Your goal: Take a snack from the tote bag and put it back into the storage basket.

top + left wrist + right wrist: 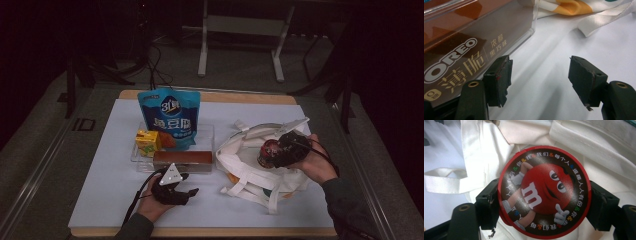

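One table (90,200), covered by a white sheet, carries everything I see. One white cloth bag (250,170) lies at right, its straps spread toward the near edge. One blue pouch (170,117) stands at the far centre in one clear tray (205,131); in the same tray I count one yellow carton (148,142) at left and one brown Oreo box (182,160) along the near side.

One round M&M tin (544,195) is the thing in hand: a red rim, a dark lid with a red cartoon figure, a white "m" and a ring of small coloured characters. It is above the bag's open mouth, at right of the tray.

My right gripper (544,200) is clamped on the tin, one jaw pressed to each side of the lid's rim. My left gripper (539,80) is agape and holds nothing; it is low over the sheet just near of the Oreo box, whose right end is beside its left jaw.
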Tool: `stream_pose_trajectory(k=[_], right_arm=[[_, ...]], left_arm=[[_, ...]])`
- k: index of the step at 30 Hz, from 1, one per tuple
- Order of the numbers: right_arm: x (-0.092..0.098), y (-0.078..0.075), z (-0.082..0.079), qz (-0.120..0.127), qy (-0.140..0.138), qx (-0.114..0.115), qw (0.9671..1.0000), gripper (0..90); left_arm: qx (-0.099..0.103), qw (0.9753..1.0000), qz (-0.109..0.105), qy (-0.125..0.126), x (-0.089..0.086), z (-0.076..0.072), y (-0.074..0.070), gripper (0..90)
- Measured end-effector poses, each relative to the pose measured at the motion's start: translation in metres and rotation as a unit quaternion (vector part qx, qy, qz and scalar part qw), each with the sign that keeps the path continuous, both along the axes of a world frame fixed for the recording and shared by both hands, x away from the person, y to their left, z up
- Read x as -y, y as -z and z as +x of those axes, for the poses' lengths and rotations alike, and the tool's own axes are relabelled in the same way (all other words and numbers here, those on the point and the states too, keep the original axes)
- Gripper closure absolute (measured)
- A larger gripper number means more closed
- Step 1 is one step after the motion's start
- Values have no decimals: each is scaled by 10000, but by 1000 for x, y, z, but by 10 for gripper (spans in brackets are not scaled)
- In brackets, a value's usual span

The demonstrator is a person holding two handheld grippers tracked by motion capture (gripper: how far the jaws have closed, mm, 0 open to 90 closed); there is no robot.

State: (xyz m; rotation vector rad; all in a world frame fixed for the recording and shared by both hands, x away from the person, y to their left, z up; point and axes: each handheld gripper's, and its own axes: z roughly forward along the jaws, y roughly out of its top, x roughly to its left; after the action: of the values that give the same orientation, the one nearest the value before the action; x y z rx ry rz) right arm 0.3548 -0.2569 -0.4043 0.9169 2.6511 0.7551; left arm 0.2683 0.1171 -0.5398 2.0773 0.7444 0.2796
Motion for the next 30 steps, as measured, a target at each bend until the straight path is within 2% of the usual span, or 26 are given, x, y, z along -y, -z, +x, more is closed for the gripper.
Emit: stream_pose_trajectory(k=[30], right_arm=[[-29,-9,3,121,-220,24,9997,253]], left_arm=[[-10,10000,5,7,0,0,0,348]])
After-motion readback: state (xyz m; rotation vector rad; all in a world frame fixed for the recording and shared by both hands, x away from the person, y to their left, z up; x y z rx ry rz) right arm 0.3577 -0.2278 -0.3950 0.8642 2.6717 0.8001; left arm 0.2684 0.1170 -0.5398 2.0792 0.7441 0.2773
